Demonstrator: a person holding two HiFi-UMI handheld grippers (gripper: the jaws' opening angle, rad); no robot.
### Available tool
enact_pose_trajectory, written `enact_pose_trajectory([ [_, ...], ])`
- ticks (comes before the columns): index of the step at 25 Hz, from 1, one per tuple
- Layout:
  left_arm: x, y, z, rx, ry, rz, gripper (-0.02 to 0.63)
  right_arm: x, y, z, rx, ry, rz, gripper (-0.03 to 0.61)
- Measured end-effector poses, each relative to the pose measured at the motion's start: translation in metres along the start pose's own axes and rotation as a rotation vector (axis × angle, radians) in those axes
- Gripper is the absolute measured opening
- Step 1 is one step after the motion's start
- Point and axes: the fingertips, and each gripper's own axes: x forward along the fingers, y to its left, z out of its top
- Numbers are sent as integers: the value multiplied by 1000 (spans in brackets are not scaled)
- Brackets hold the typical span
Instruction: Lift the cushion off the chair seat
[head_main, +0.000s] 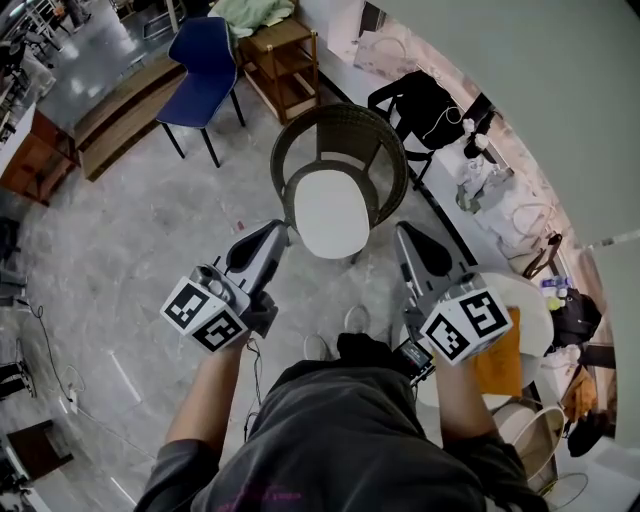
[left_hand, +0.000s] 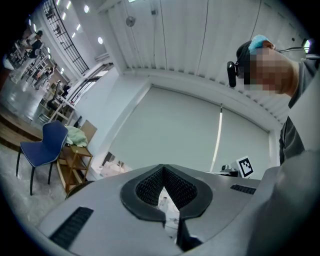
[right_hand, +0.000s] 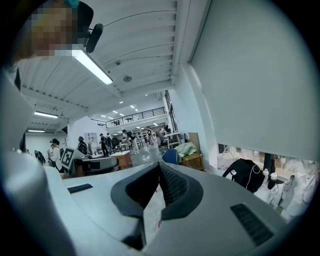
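Wicker chair (head_main: 340, 120) back rings white cushion (head_main: 332, 215); front edge stands open

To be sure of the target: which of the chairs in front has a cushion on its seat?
The dark wicker chair just ahead, bearing a white cushion; the blue chair has a bare seat.

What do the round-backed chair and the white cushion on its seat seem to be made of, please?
Chair: dark brown woven wicker or rattan, perhaps synthetic; a fine matte weave shows across its curved back. Cushion: plain white and matte, with soft rounded edges; probably fabric over padding, though no weave can be made out.
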Motion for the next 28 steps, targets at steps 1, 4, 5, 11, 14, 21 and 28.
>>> enact_pose_trajectory([
  [1,6,3,-1,-1,6,3,8,3,-6,0,3,1,0,9],
  [4,23,13,-6,-5,23,18,8,15,-26,-2,14,9,3,9],
  [5,30,18,-9,-8,30,26,8,20,-34,-4,18,13,6,9],
  [11,71,56,-30,-41,65,96,8,60,-86,-18,33,56,52,9],
  [14,95,81,-44,-66,82,134,8,85,-114,-27,45,84,84,9],
  [21,146,129,-83,-110,121,220,8,134,-178,-48,63,151,145,9],
  [28,144,186,-155,-218,153,309,9,177,-206,-84,78,211,197,9],
])
